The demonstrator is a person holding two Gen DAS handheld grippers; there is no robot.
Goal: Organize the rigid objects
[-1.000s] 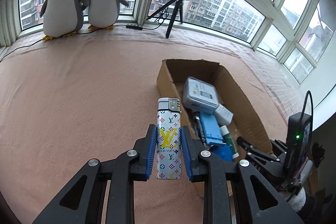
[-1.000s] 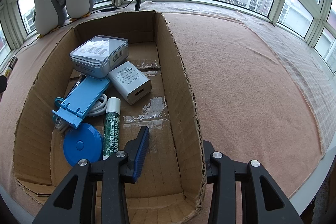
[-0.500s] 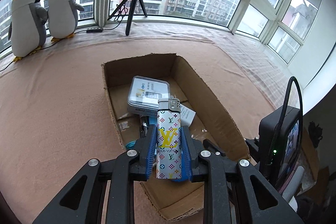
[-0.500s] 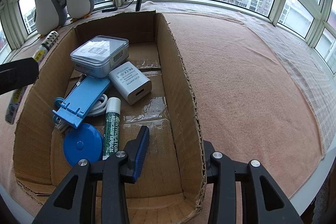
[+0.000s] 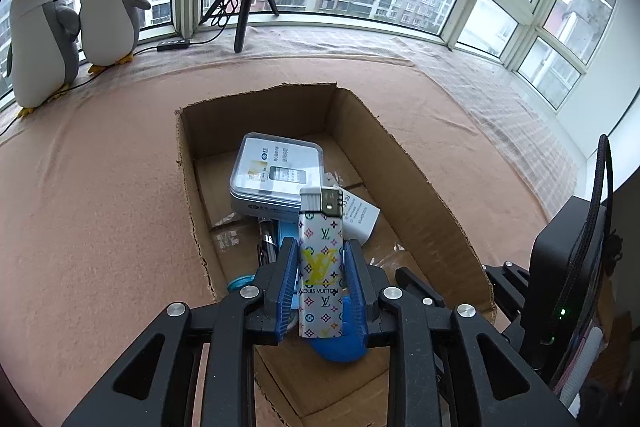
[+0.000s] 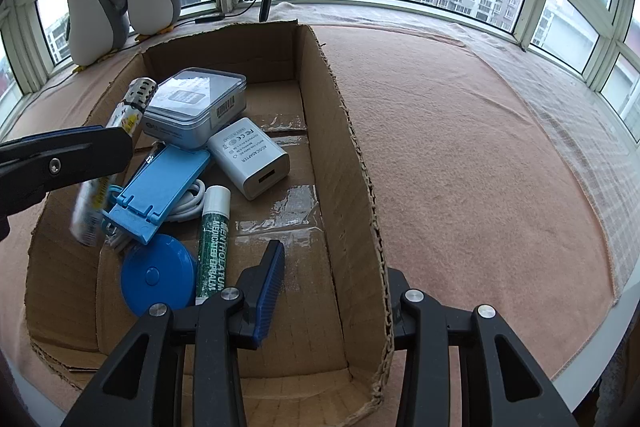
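The left hand-held gripper (image 5: 321,279) hangs over the box (image 5: 416,183) with a lighter (image 5: 321,259) upright between its blue pads; the jaws are easing apart, and I'd say the right pad may already be clear. The lighter looks light, stiff and glossy, likely to slip, so mid-body on its flat sides is the place to hold. The right hand-held gripper (image 6: 332,287) straddles the box's near wall, seemingly pinching it. Beyond lie a pink cloth-covered counter (image 5: 100,207), two toy penguins (image 5: 72,27) and a bay window.
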